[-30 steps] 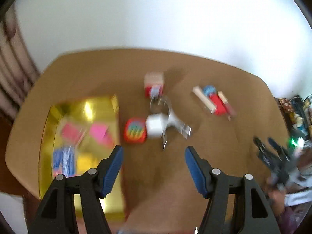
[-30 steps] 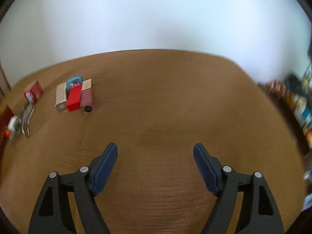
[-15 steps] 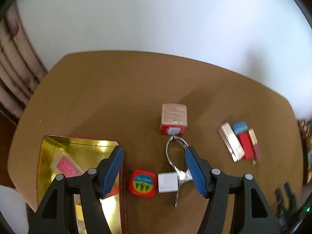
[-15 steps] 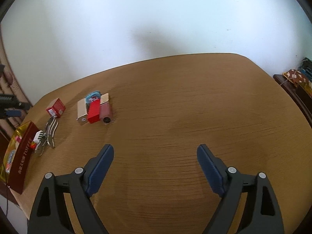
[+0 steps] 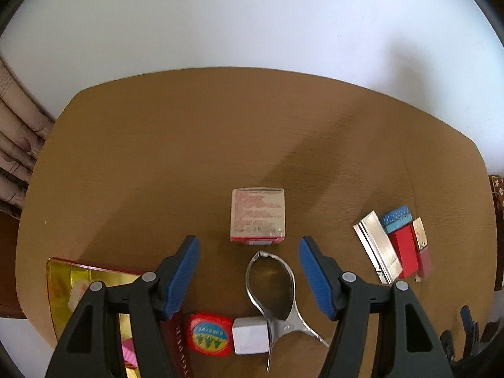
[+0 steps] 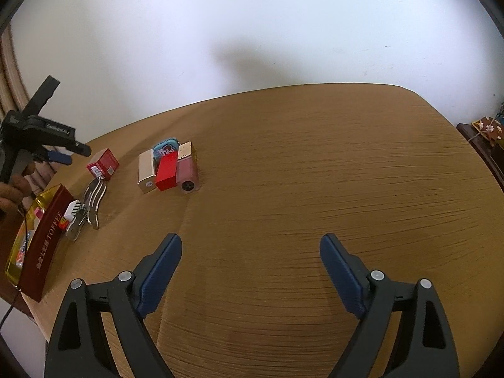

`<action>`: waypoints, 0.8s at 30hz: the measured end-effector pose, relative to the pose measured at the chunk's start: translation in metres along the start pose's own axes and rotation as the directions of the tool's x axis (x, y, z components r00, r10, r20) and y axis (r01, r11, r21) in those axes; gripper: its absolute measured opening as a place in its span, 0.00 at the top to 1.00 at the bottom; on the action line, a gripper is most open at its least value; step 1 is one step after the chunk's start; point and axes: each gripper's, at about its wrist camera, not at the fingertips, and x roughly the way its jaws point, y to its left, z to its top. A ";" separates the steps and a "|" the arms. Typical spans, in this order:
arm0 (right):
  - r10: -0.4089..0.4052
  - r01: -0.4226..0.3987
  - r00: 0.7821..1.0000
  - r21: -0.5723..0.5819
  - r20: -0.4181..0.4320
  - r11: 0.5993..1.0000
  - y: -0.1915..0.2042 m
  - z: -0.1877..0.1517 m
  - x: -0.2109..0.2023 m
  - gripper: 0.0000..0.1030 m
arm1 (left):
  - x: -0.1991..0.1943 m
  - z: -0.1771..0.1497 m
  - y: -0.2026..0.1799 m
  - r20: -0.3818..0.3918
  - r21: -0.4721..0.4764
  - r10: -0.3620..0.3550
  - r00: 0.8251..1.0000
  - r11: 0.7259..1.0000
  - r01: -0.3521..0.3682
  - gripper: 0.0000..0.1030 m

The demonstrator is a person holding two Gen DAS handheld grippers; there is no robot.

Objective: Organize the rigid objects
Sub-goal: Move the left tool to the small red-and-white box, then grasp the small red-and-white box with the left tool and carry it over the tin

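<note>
My left gripper is open and empty above the table, its blue pads either side of a metal clip. A small red-and-white box lies just beyond it. A red tape measure and a white cube lie below. A gold toffee tin with small items sits at the left. A cluster of small boxes lies at the right. My right gripper is open and empty over bare table; the cluster and tin are far to its left.
The brown table ends at a white wall behind. A curtain hangs at the left. The left gripper also shows in the right wrist view, held by a hand. A dark shelf stands at the far right.
My left gripper has moved forward and lower over the clip and box; the tin slid to the lower left of view. My right gripper pulled back and tilted, showing more table.
</note>
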 end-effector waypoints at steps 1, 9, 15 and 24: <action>0.002 -0.002 1.000 -0.005 -0.005 1.000 0.001 0.000 0.001 0.15 | 0.002 0.002 0.001 0.001 -0.001 -0.007 1.000 1.000 0.007 0.35; 0.007 -0.007 1.000 -0.017 -0.015 1.000 0.003 0.000 0.001 0.15 | 0.025 0.019 0.008 -0.052 -0.008 -0.009 0.999 1.000 0.009 0.35; 0.013 -0.013 0.999 -0.020 -0.029 1.000 0.004 -0.001 0.003 0.15 | 0.046 0.031 0.014 -0.087 -0.029 -0.024 0.996 0.999 0.021 0.35; 0.013 -0.014 0.999 -0.022 -0.042 1.000 0.004 0.000 0.006 0.15 | 0.071 0.039 0.016 -0.133 -0.023 -0.015 0.991 1.000 0.012 0.57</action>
